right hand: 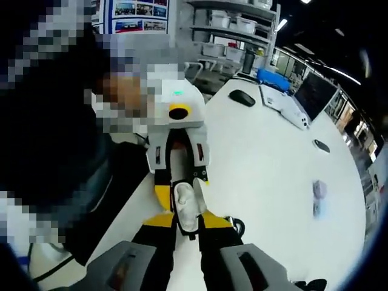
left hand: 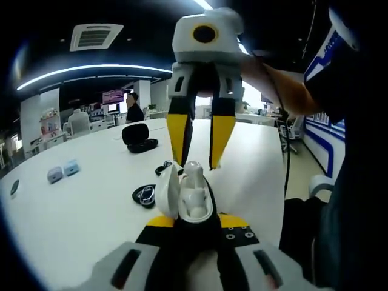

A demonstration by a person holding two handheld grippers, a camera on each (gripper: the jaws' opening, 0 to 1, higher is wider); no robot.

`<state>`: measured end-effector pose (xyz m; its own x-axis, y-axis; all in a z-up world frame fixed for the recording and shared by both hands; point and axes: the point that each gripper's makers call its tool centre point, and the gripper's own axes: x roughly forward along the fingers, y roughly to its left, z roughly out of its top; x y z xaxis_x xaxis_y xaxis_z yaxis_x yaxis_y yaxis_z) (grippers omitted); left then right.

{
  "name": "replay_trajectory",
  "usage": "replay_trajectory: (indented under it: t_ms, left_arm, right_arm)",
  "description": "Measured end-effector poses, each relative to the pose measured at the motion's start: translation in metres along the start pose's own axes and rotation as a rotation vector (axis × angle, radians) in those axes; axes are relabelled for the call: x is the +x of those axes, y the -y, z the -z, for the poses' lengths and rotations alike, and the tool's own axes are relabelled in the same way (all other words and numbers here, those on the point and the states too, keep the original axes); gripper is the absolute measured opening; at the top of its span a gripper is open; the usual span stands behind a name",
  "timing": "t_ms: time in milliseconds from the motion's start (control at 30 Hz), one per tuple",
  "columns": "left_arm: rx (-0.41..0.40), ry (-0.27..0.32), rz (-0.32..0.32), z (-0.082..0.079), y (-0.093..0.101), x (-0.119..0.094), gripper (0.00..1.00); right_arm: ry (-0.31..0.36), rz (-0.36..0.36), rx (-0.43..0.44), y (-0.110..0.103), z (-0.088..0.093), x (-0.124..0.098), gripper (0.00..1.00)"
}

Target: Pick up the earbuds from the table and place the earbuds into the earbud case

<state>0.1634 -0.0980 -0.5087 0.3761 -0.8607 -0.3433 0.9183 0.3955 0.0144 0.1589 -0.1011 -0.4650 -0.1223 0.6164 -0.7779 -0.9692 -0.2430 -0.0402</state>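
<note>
Left gripper view looks along the white table (left hand: pixel 91 206) toward the room, close above it; right gripper view faces back toward the person (right hand: pixel 54 151); both share the open earbud case (left hand: pixel 188 197).

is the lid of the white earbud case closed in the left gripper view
No, the white earbud case held in the left gripper has its lid swung open to the side, showing the inside.
</note>
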Motion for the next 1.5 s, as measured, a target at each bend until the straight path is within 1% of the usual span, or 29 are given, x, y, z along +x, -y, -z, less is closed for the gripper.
replay_trajectory:
  t_ms: [67,200,333,467,600,633,700,767,800,933,1067,1267,1300,1500]
  left_arm:
    - [-0.002,0.001,-0.001,0.0,0.0,0.0,0.24]
    - [-0.001,0.0,-0.002,0.0,0.001,-0.001,0.24]
    - [0.001,-0.004,-0.001,0.0,0.001,0.0,0.24]
    - [0.001,-0.004,-0.001,0.0,0.002,0.0,0.24]
    - [-0.001,-0.004,-0.001,0.0,0.002,0.0,0.24]
    - [-0.001,-0.004,-0.001,0.0,0.002,0.0,0.24]
    - [0.0,-0.004,-0.001,0.0,0.002,-0.001,0.24]
    - [0.002,-0.006,-0.001,0.0,0.002,-0.001,0.24]
    - [0.004,-0.006,-0.001,0.0,0.002,-0.001,0.24]
    - [0.016,-0.011,0.0,-0.001,0.003,-0.001,0.24]
    - [0.053,-0.024,-0.007,-0.003,0.005,-0.001,0.24]
    - [0.117,-0.044,-0.009,-0.004,0.006,-0.001,0.24]
    - [0.126,-0.046,-0.009,-0.005,0.006,-0.001,0.24]
    - [0.138,-0.051,-0.009,-0.004,0.006,-0.001,0.24]
  right_arm:
    - [0.003,0.019,0.024,0.002,0.003,-0.001,0.11]
    - [0.025,0.057,0.039,0.006,0.003,0.002,0.1]
    - [0.039,0.064,0.039,0.005,0.002,0.004,0.09]
    - [0.038,0.057,0.043,0.001,0.003,0.005,0.09]
    - [0.051,0.08,0.042,0.0,0.0,-0.001,0.13]
    - [0.042,0.097,0.035,0.002,0.0,-0.003,0.17]
    - [-0.007,0.134,0.001,0.006,0.006,-0.006,0.22]
    - [-0.038,0.148,-0.013,0.006,0.009,-0.004,0.26]
    - [-0.048,0.148,-0.017,0.005,0.01,-0.002,0.28]
    - [-0.051,0.126,-0.026,0.0,0.007,0.009,0.35]
    - [-0.089,0.129,-0.054,0.002,0.009,0.019,0.36]
    - [-0.11,0.119,-0.092,0.0,0.007,0.032,0.34]
    - [-0.112,0.109,-0.102,-0.003,0.006,0.036,0.33]
    - [-0.131,0.147,-0.135,-0.003,0.007,0.036,0.33]
